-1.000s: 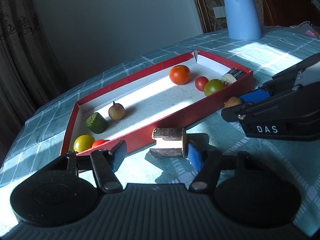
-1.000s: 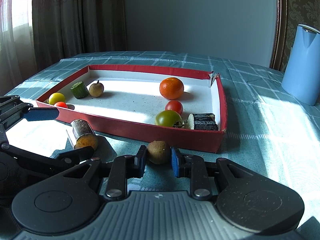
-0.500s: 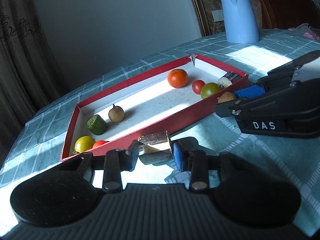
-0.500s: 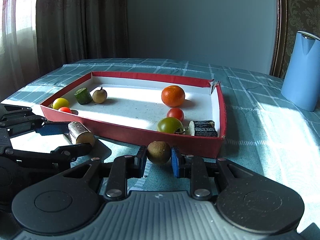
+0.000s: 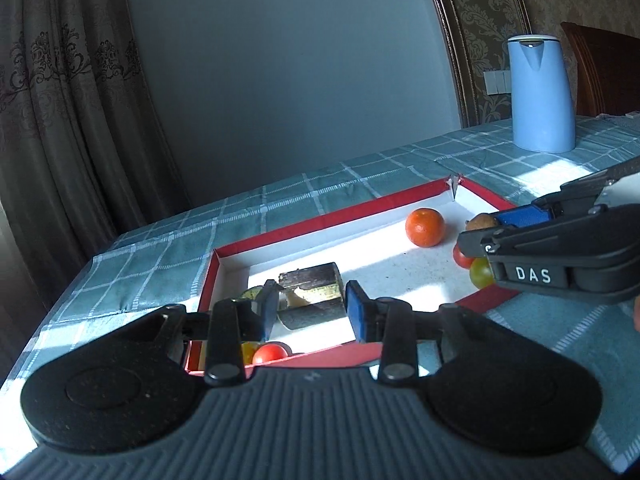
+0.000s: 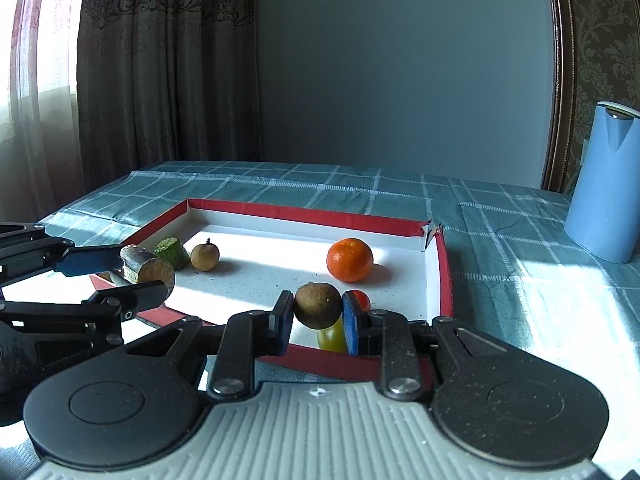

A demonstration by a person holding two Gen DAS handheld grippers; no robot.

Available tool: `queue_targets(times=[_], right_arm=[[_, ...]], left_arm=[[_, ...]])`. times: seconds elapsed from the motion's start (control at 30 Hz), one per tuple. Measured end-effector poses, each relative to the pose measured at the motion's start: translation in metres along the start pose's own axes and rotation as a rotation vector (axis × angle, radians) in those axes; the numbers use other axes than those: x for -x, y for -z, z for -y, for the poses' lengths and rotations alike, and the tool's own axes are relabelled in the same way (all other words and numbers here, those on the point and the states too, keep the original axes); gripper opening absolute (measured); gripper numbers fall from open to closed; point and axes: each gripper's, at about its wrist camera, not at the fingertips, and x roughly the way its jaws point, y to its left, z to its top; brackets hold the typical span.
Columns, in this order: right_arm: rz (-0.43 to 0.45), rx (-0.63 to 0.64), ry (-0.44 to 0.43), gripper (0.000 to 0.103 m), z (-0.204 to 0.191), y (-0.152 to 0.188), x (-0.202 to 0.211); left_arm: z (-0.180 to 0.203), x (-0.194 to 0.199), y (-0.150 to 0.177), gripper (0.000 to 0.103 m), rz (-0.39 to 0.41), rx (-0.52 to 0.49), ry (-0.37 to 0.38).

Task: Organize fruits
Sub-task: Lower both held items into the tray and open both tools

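My left gripper [image 5: 312, 312] is shut on a dark sugarcane piece [image 5: 312, 294] and holds it above the left end of the red tray [image 5: 320, 220]; it also shows in the right wrist view [image 6: 148, 272]. My right gripper [image 6: 318, 312] is shut on a brown round fruit [image 6: 318, 306], lifted over the tray's front right; the fruit also shows in the left wrist view [image 5: 482, 222]. In the tray lie an orange [image 6: 349, 260], a red tomato [image 6: 362, 298], a green tomato [image 6: 332, 338], a cucumber piece [image 6: 173, 252] and a longan [image 6: 204, 257].
A blue kettle [image 6: 608, 184] stands on the checked tablecloth at the right. A red tomato [image 5: 270, 353] and a yellow one [image 5: 249, 348] lie in the tray's near left corner. Curtains hang behind the table on the left.
Both grippers have risen off the tablecloth with their loads and moved over the tray's front wall. The sugarcane and the brown fruit now hang above the tray.
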Motion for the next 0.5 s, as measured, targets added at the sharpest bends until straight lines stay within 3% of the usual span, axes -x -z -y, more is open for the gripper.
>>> queue_targets(times=[0.17,0.27,0.37,0.4,0.43,0.5], right_arm=[[-0.079,0.001,0.015,0.026,-0.001,-0.007,-0.043],[-0.075,0.015,0.032,0.026,-0.001,-0.007,-0.051],[-0.083,-0.026,0.008,0.026,0.004,-0.007,-0.052],[-0.081,-0.035,0.000,0.027,0.005,-0.007,-0.052],[-0.077,-0.042,0.002,0.035,0.007,-0.008,-0.050],[-0.065,-0.051,0.009,0.068,0.008,-0.007,-0.048]], left_arm=[[-0.017,-0.036,-0.007,0.034,-0.057,0.055,-0.077],[-0.020,-0.051,-0.009,0.034,-0.088,0.067,-0.097],[-0.023,-0.055,-0.007,0.038,-0.090,0.077,-0.106],[-0.023,-0.054,-0.007,0.044,-0.084,0.074,-0.113],[-0.022,-0.052,-0.007,0.054,-0.073,0.069,-0.126],[-0.020,-0.049,-0.006,0.068,-0.050,0.064,-0.145]])
